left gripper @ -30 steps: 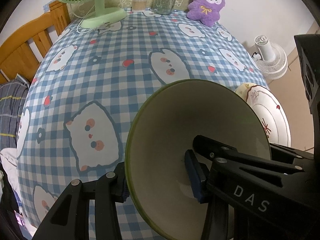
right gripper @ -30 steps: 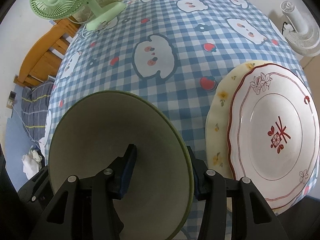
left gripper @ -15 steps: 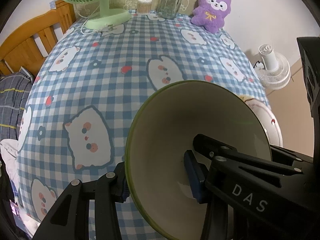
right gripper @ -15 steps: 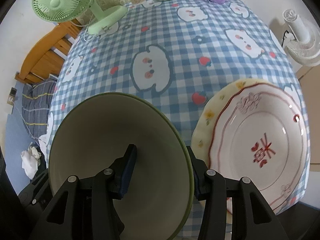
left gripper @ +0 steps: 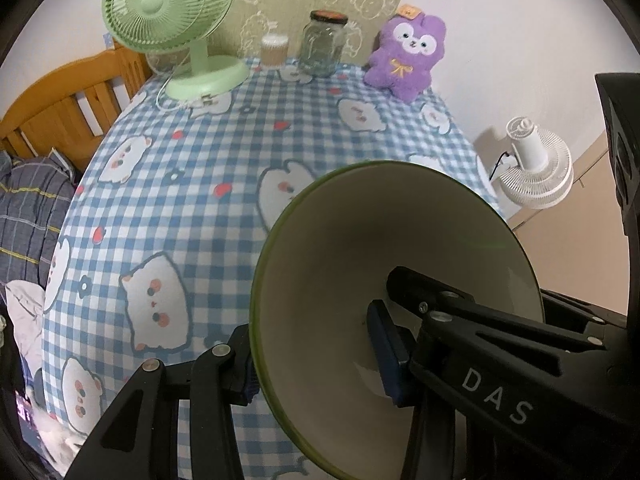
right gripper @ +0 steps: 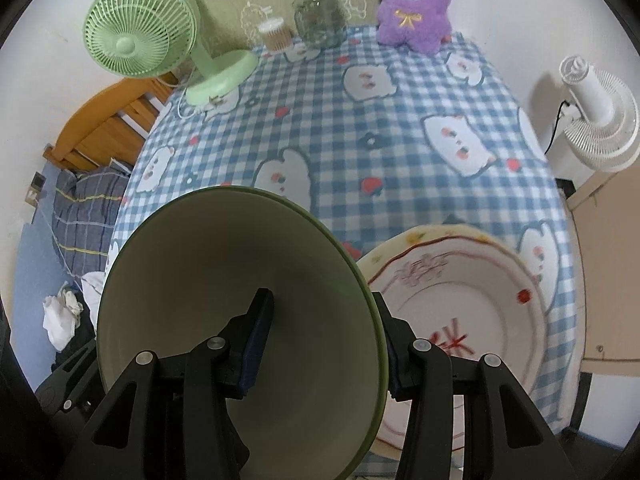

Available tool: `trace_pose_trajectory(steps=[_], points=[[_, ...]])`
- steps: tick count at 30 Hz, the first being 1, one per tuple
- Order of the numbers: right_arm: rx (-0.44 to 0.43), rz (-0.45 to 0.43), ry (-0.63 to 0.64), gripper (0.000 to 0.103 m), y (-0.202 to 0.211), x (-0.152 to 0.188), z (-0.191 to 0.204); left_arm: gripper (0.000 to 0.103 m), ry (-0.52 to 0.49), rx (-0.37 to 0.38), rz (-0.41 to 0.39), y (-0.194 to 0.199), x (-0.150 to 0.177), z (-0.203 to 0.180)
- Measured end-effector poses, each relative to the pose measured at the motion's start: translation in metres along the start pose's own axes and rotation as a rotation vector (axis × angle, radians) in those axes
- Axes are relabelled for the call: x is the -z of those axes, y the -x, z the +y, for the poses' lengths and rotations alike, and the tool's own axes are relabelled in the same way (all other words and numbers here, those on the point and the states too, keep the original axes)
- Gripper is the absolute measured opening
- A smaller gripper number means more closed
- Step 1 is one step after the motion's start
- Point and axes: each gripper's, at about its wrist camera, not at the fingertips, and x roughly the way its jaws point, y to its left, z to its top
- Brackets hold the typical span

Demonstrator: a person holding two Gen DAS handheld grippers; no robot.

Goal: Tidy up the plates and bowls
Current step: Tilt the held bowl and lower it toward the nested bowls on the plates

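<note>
A green bowl [left gripper: 380, 240] with a cream inside hangs tilted above the blue checked tablecloth [left gripper: 192, 208]. My left gripper [left gripper: 314, 356] is shut on its left wall, one finger outside and one inside. My right gripper [right gripper: 324, 350] is shut on the opposite wall of the same bowl [right gripper: 224, 272], again with one finger on each side. At the table's near right corner, in the right wrist view, a white plate with red flowers [right gripper: 460, 320] lies on a yellowish plate [right gripper: 400, 248]. The bowl hides these plates in the left wrist view.
Along the far edge stand a green desk fan [left gripper: 172, 24], a small swab box [left gripper: 274, 50], a glass jar [left gripper: 324, 48] and a purple plush toy [left gripper: 408, 56]. A white floor fan [right gripper: 592, 116] is off to the right, a wooden bed frame [left gripper: 64, 112] to the left.
Both grippers have risen with the bowl, and the table looks farther below. The plates have slipped out of the left wrist view and lie lower in the right wrist view.
</note>
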Motion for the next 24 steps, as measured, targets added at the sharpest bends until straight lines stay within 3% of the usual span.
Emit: trace_pose_trajectory(steps=[15, 24], points=[[0.082, -0.062, -0.111, 0.051, 0.033, 0.014, -0.049, 0.044, -0.099, 0.069, -0.021, 0.003, 0.001, -0.054], [0.057, -0.04, -0.069, 0.051, 0.028, 0.019, -0.085, 0.044, -0.037, 0.046, -0.009, -0.01, 0.01, -0.087]])
